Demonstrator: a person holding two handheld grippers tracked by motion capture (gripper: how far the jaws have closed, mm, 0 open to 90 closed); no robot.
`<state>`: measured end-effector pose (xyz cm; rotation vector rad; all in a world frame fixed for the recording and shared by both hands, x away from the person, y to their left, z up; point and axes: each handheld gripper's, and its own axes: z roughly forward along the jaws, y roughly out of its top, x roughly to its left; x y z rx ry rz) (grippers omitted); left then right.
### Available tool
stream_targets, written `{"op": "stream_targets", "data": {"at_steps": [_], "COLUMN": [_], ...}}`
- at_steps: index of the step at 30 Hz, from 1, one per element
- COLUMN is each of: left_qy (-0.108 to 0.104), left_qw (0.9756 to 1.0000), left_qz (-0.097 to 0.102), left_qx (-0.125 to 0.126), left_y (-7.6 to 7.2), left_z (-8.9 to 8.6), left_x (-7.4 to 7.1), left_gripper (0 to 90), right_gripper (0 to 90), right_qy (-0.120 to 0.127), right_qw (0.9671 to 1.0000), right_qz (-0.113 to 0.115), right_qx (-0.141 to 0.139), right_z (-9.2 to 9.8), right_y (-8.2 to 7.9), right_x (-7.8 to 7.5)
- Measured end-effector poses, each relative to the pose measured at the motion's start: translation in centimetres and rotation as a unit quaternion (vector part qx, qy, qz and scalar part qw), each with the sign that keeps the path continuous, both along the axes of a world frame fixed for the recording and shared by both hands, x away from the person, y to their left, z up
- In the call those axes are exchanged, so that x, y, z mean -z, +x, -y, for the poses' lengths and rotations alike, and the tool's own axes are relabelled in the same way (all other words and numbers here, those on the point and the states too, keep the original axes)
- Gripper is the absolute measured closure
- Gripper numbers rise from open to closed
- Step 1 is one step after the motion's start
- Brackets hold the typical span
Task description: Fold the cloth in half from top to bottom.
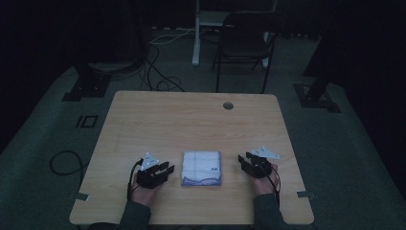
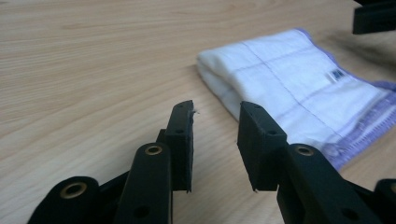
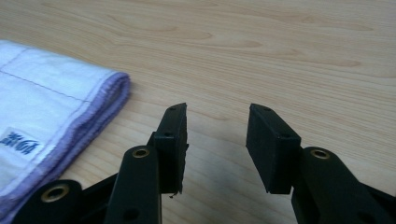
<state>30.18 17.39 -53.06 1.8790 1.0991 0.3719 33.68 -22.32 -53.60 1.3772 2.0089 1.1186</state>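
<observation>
Left gripper (image 2: pixel 215 123) jaws spread partway, nothing between them, bare wood under the gap; right gripper (image 3: pixel 217 128) jaws also spread, a bit wider, nothing pinched, bare tabletop between the pads. In the high view the left gripper (image 1: pixel 165 168) sits just left of the folded cloth (image 1: pixel 202 167) and the right gripper (image 1: pixel 242 160) just right of it, both near but not touching it, tips aimed inward toward it. Cloth lies flat near the front middle of the wooden table (image 1: pixel 191 115), folded into a thick squarish stack, white with thin grid lines and a purple stitched hem. From the left gripper view the cloth (image 2: pixel 299 88) has its folded edge facing the jaws; from the right gripper view the cloth (image 3: pixel 51 116) shows its purple hem side. Step in hand looks like closing in on the cloth from both sides, probably to grab edges. To do it well: keep jaws low and level with the table, slide one pad under the top layer only, pinch at corners, not mid-edge, so the layers don't bunch. Small white label (image 2: pixel 335 75) sewn on the top face, dark print, too blurred to read; same label (image 3: pixel 18 142) likewise unreadable. Round cable hole (image 1: pixel 228 105) at the table's far side.
</observation>
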Motion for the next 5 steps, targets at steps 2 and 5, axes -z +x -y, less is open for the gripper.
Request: {"op": "stream_targets", "data": {"at_steps": [2, 5], "left_qy": [-0.001, -0.002], "left_qw": [1.0, 0.9998], "left_qz": [0.0, -0.001], "left_qx": [-0.008, -0.019], "left_y": [0.13, 0.35], "left_z": [-0.39, -0.92], "left_x": [-0.09, -0.18], "left_gripper": [66.0, 65.9], "right_gripper": [58.2, 57.9], "right_qy": [-0.003, -0.002], "right_qw": [1.0, 1.0], "right_qz": [-0.001, -0.002], "right_qx": [0.003, 0.008], "right_z": [0.17, 0.45], "right_y": [0.1, 0.27], "right_x": [0.0, 0.04]}}
